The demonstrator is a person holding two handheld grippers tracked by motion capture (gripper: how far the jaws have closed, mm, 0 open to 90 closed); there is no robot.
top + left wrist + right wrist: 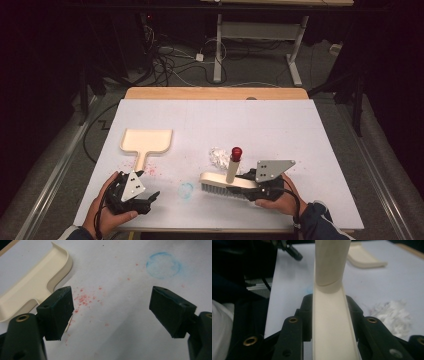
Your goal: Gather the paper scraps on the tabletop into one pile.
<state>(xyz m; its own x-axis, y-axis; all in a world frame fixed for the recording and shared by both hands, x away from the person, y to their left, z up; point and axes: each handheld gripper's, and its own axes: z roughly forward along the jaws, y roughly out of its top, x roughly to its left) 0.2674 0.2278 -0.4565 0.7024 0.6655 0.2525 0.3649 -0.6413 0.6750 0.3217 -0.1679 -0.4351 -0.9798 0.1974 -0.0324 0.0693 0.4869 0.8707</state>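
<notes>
A cream brush point(225, 182) with grey bristles and a short upright handle topped by a red knob point(236, 151) rests on the white table sheet. My right gripper point(256, 186) is shut on the brush's cream back point(329, 330), its jaws pressing both long sides. A small heap of white scraps point(218, 156) lies just behind the brush, seen also as white scraps point(392, 315). A cream dustpan point(146, 142) lies flat at the left. My left gripper point(150, 196) hovers open over red crumbs point(83, 298), nothing between its jaws, with the dustpan point(32, 287) beside its left jaw.
A faint blue ring mark point(186, 190) sits on the sheet between the two grippers, also the blue ring point(163, 265). The table's wooden back edge point(215, 93) runs across the far side. Beyond it stand a desk frame and cables on the floor.
</notes>
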